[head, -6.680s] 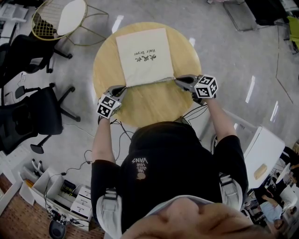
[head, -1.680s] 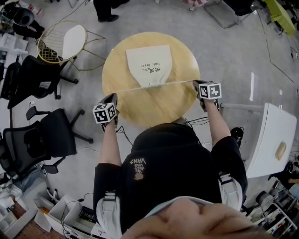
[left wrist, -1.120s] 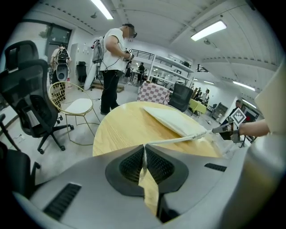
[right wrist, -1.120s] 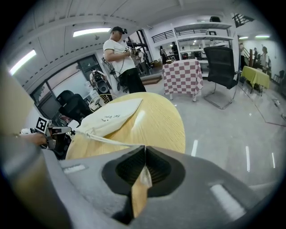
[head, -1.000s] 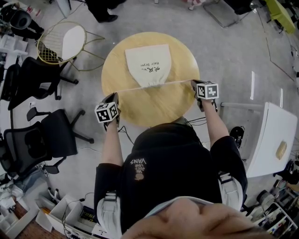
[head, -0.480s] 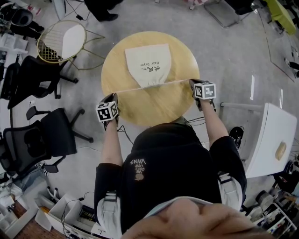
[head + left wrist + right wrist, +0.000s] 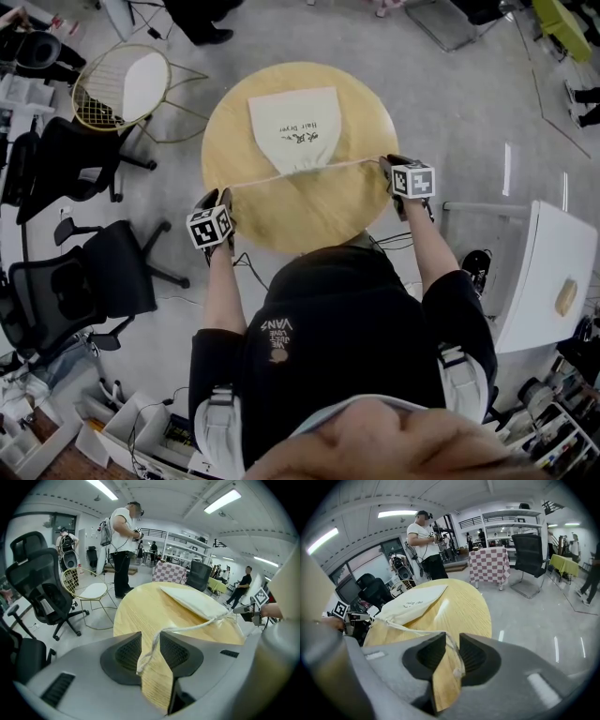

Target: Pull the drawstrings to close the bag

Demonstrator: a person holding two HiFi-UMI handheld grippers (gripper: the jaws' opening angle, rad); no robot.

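Now you are letting go: the jaws of your left gripper (image 7: 150,641) have just been opening and are standing spread, with the left white cotton drawstring (image 7: 189,628) lying loose in the gap rather than pinched. The jaws of your right gripper (image 7: 452,641) have just been opening too and are standing apart, with the knotted end of the right white drawstring (image 7: 413,627) hanging between them, untouched as far as the right gripper view shows. The cream cloth drawstring bag (image 7: 293,127) is lying flat on the far half of the round pale wooden counter (image 7: 309,211), its printed side up and its mouth (image 7: 302,169) facing you, gathered into a narrow neck, so the closing pull is looking as good as done. The two cords are running out sideways from that neck towards the counter's edges, one to each gripper. To finish well, you should be keeping both grippers quiet until each cord is dropping clear, then backing straight away so that no knot is catching a jaw and tugging the bag askew. If the neck is looking slack once the cords are lying free, you should be re-pinching both cords nearer the bag and pulling outward evenly.
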